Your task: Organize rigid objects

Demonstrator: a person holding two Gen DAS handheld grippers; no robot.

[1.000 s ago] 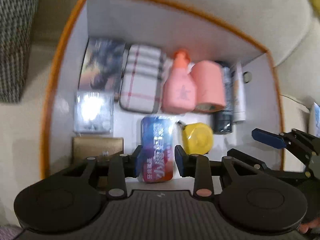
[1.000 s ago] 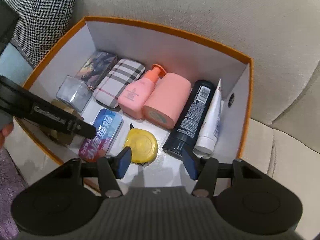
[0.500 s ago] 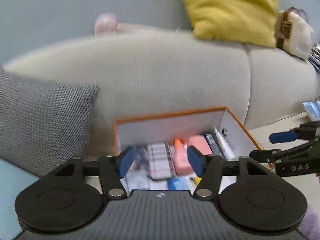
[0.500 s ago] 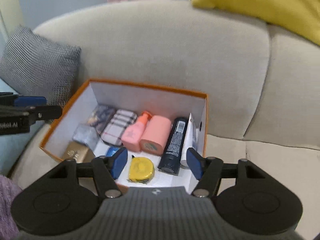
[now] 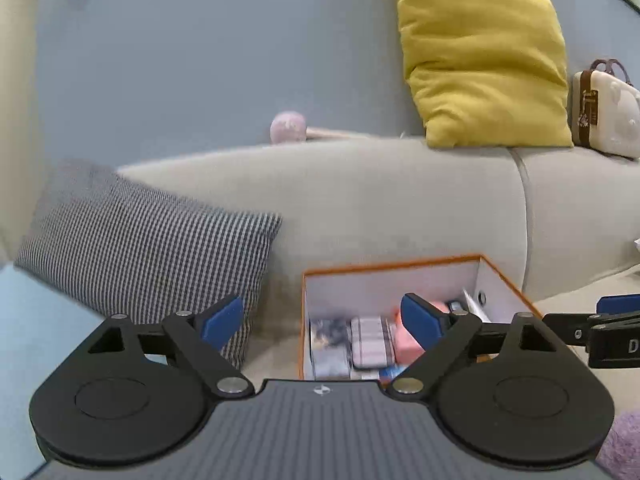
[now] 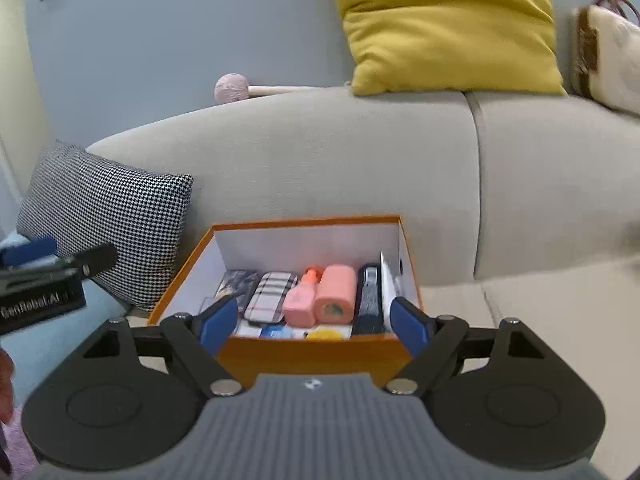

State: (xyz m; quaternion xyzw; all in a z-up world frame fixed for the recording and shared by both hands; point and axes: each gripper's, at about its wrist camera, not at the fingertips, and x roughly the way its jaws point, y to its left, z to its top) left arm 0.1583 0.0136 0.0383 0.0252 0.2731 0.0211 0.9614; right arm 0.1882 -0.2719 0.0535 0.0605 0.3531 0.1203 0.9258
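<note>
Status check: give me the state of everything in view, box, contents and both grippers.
Box: open-topped, on the sofa seat.
Pink bottle: lying down in the box.
Pink jar: on its side beside the bottle.
Black tube: lying flat.
White tube: leaning by the right wall.
Plaid case: lying flat.
Left gripper: jaws opening, empty.
Right gripper: jaws opening, empty.

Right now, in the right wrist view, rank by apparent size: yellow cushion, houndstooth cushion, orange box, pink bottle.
1. yellow cushion
2. orange box and houndstooth cushion: too alike to rank, and the box sits nearer.
3. pink bottle
</note>
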